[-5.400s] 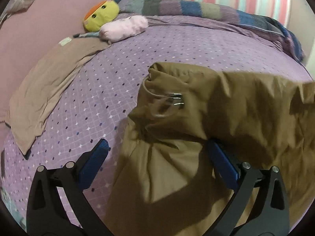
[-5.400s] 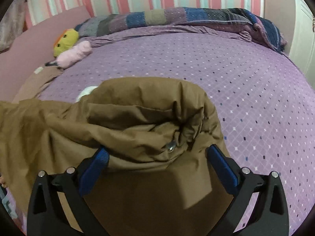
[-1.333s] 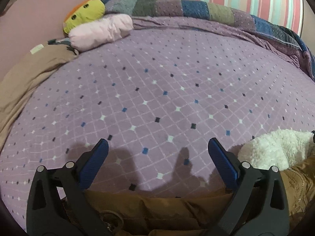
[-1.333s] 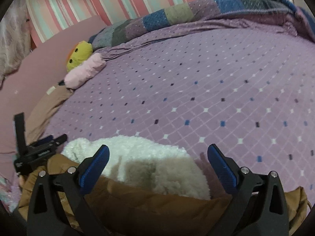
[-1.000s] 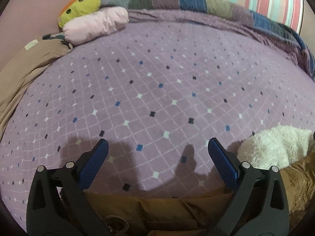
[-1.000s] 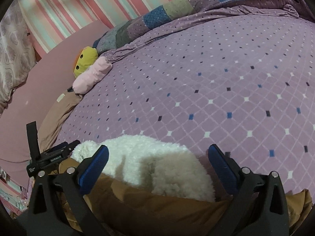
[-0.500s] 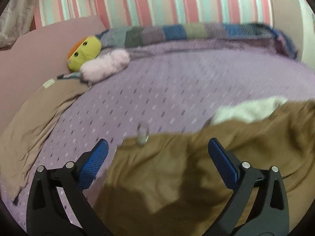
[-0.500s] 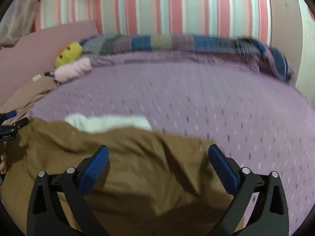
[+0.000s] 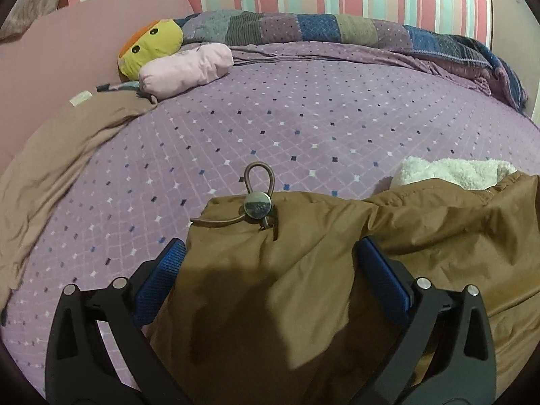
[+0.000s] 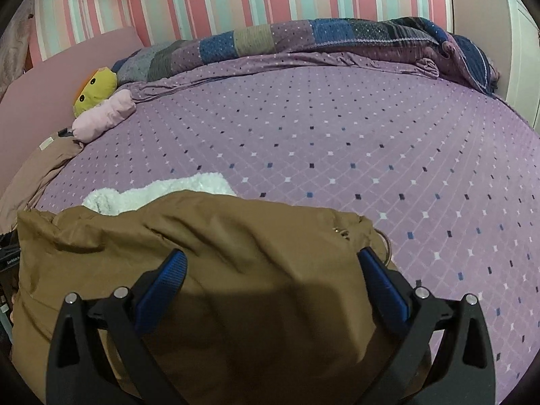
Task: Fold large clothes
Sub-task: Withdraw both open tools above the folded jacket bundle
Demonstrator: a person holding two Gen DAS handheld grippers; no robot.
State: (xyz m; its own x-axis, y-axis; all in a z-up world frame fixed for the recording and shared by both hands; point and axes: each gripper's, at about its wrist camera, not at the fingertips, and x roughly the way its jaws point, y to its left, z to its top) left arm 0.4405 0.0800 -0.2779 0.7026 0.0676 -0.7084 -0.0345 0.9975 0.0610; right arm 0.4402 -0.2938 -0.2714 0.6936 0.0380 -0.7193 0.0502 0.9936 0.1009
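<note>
Both grippers' (image 9: 270, 270) (image 10: 270, 273) jaws spread wide.

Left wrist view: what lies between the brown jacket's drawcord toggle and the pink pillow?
Only bare purple bedspread lies between the toggle on the brown jacket and the pink pillow. The left wrist view shows it.

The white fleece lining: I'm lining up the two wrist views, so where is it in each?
Left wrist: the fleece is at right, above the brown jacket.
Right wrist: the fleece is left of centre, behind the jacket's top edge.
Shared landmark: the yellow plush by the headboard.
</note>
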